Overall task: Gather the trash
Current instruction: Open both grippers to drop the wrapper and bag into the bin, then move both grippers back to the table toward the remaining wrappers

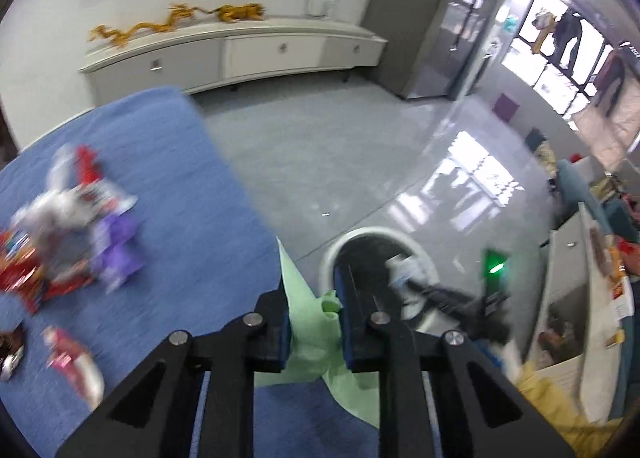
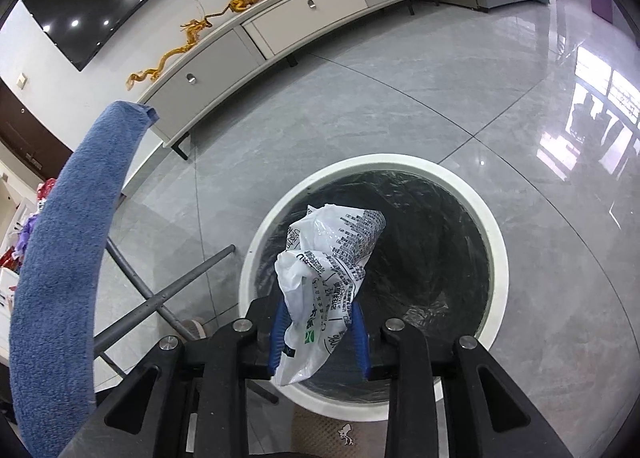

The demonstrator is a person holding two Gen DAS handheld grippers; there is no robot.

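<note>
In the left wrist view, the left claw (image 1: 314,322) is sitting narrow, its blue-padded fingers (image 1: 347,322) pinching a crumpled pale green paper napkin (image 1: 308,332) that is trailing toward 6 o'clock over the near edge of the table. The blue terry cloth (image 1: 172,186) is covering that table, and a blurred heap of red, white and purple wrappers (image 1: 68,234) is lying on it toward 9 o'clock, with a red and white packet (image 1: 70,362) nearer at 8 o'clock. Just beyond the napkin, toward 1 o'clock, the round white-rimmed trash bin with a black liner (image 1: 332,254) is standing on the grey tiled floor (image 1: 320,162).

In the right wrist view, the right claw (image 2: 320,332) is hanging directly over the bin (image 2: 498,258), its blue pads (image 2: 360,338) standing on either side of a crumpled white plastic bag with dark print (image 2: 332,258); the bag is lying between them and reaching up over the bin's dark mouth, but whether the pads are pressing it I cannot tell. The blue cloth's edge (image 2: 60,238) is running along 9 o'clock. Farthest, toward 11 o'clock, a golden dragon figure (image 2: 176,50) is lying on a long white low cabinet (image 2: 304,14).
</note>
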